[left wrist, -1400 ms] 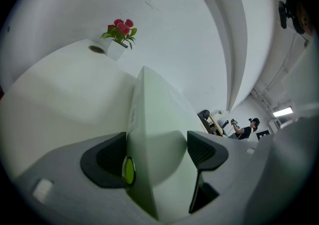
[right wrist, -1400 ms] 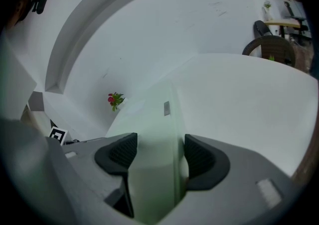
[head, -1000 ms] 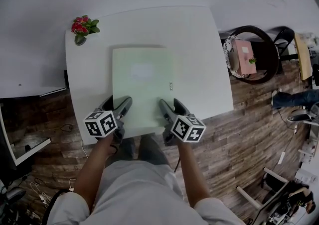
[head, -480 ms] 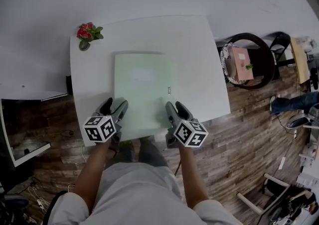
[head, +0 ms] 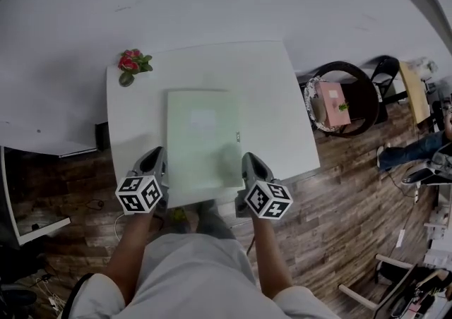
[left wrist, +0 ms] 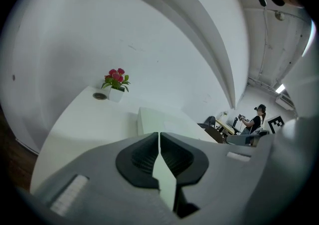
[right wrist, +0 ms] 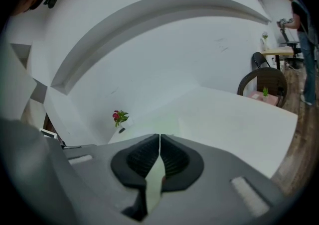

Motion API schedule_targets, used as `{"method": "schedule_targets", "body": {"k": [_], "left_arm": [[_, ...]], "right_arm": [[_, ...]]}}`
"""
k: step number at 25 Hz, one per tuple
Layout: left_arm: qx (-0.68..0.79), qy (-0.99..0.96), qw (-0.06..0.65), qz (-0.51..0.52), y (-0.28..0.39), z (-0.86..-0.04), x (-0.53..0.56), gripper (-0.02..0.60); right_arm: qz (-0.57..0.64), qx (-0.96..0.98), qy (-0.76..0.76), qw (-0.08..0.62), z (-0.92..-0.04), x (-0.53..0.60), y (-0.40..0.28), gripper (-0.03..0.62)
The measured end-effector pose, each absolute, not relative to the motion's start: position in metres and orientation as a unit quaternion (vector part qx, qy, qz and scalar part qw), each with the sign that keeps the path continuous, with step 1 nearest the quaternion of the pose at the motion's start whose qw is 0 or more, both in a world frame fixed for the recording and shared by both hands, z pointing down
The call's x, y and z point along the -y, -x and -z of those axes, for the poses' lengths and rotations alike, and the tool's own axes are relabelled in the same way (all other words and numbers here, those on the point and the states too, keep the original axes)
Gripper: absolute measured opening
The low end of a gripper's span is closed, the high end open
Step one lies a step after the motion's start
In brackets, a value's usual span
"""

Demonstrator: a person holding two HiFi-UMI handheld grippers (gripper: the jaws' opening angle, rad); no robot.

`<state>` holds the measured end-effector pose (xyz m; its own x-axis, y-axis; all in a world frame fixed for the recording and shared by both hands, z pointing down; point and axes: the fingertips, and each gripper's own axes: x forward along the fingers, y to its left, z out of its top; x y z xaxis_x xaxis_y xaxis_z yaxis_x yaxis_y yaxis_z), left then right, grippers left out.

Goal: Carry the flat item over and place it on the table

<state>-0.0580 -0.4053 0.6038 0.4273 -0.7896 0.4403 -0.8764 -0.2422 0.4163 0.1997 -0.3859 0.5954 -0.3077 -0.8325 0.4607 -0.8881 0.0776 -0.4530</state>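
Observation:
The flat item [head: 205,142] is a pale green board lying on the white table [head: 272,92], its near edge at the table's front. My left gripper [head: 157,157] sits just off the board's near left corner, and my right gripper [head: 251,161] just off its near right corner. In the left gripper view the jaws [left wrist: 159,137] are closing, pads meeting with nothing pinched, and the board [left wrist: 160,119] lies ahead. The right gripper [right wrist: 159,139] looks the same: pads together, no grip on anything.
A small pot of red flowers [head: 131,63] stands at the table's far left corner. To the right a dark round chair [head: 360,74] holds a pink box [head: 330,102]. Wooden floor surrounds the table. A person [left wrist: 259,115] stands far off.
Both grippers have drawn back off the board's near edge toward me. Their jaws, open a second ago, have come together. The board stays flat on the table.

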Motion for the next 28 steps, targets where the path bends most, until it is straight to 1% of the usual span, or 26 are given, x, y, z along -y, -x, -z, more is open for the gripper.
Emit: {"method": "schedule_targets", "body": {"k": [2, 16, 20, 28], "left_arm": [[0.529, -0.791, 0.3, -0.067, 0.06, -0.595, 0.404, 0.008], [0.524, -0.82, 0.226, -0.042, 0.083, -0.53, 0.396, 0.007], [0.524, -0.829, 0.193, -0.032, 0.089, -0.506, 0.395, 0.007], [0.528, -0.835, 0.152, -0.002, 0.1, -0.457, 0.391, 0.008]], "right_arm": [[-0.331, 0.736, -0.589, 0.038, -0.587, 0.385, -0.197, 0.005], [-0.255, 0.763, -0.594, 0.013, -0.524, 0.37, -0.176, 0.003], [-0.232, 0.769, -0.595, 0.004, -0.502, 0.368, -0.175, 0.003], [-0.197, 0.775, -0.6, -0.017, -0.461, 0.36, -0.177, 0.003]]}}
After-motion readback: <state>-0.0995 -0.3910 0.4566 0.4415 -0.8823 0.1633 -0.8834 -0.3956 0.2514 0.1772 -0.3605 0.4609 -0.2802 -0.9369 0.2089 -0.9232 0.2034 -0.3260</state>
